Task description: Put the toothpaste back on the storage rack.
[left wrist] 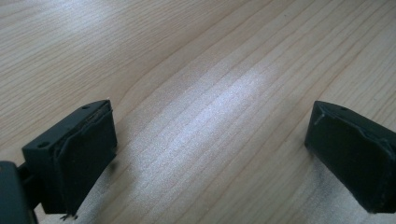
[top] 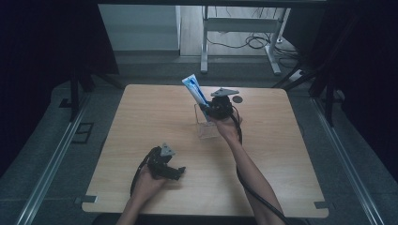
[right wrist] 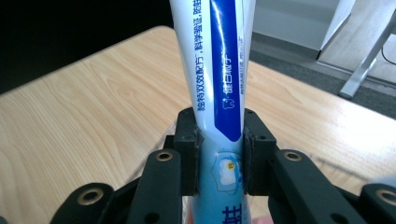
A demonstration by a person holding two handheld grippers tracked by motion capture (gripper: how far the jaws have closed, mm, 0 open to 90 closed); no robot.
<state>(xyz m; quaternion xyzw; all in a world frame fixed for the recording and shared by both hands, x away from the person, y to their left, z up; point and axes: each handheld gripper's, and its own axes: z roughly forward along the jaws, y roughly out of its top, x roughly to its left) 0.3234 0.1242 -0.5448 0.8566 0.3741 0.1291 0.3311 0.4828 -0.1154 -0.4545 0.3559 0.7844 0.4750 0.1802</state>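
Observation:
A white and blue toothpaste tube [top: 195,91] stands tilted, its flat end up and to the left, above a clear plastic cup [top: 206,124] near the middle of the wooden table [top: 141,122]. My right gripper [top: 210,108] is shut on the tube's lower part, just over the cup. In the right gripper view the tube [right wrist: 219,84] runs up between the two black pads, which press on both its sides. My left gripper [top: 179,172] rests near the table's front edge, open, and nothing lies between its fingers [left wrist: 84,154] but bare wood.
A small dark round disc [top: 238,99] lies on the table behind the right gripper. Beyond the table's far edge stand a white desk frame [top: 239,28] and cables on the floor. Metal rails run along both sides.

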